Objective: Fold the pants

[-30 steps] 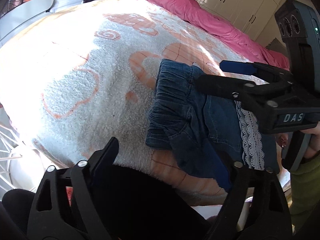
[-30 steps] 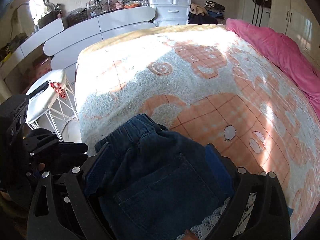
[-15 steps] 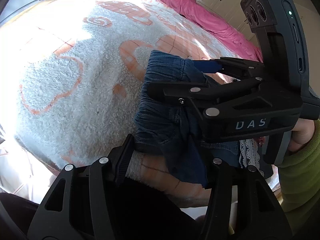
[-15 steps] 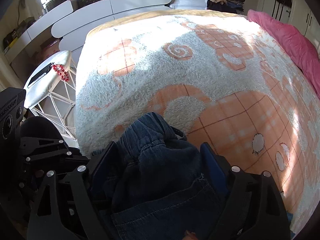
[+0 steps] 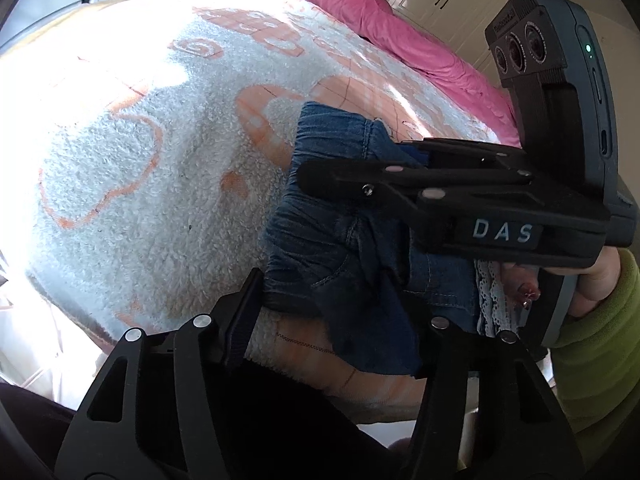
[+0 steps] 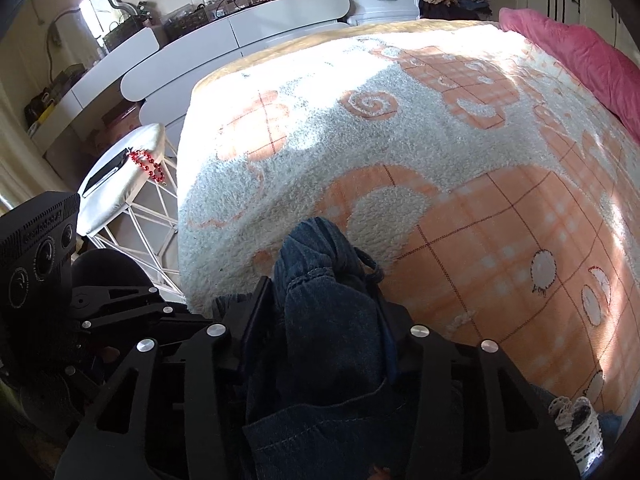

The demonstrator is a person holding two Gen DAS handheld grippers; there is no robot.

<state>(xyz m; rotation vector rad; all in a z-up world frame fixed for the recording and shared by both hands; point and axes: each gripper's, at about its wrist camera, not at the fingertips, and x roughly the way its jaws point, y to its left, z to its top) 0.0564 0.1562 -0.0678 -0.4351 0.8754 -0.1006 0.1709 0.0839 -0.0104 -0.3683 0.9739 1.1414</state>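
Note:
Small blue denim pants (image 5: 332, 240) with white lace trim (image 5: 486, 292) lie folded at the near edge of the bed. My left gripper (image 5: 334, 308) is shut on the near folded edge, and a denim flap hides its right finger. From the right, my right gripper (image 5: 356, 162) straddles the elastic waistband, held by a hand in a green sleeve (image 5: 596, 352). In the right wrist view its jaws are closing, and the right gripper (image 6: 326, 308) squeezes the pants (image 6: 328, 320) into a bunched ridge between both pads.
A fluffy white and orange blanket (image 6: 440, 160) covers the bed, with a pink duvet (image 6: 580, 52) along the far side. Left of the bed stands a white stool (image 6: 128, 172) bearing red beads, and beyond it a long white dresser (image 6: 240, 40).
The right gripper's jaws have closed in on the waistband, bunching the denim into a narrow ridge. The left gripper's jaws narrowed onto the pants' near edge a second ago and have held since.

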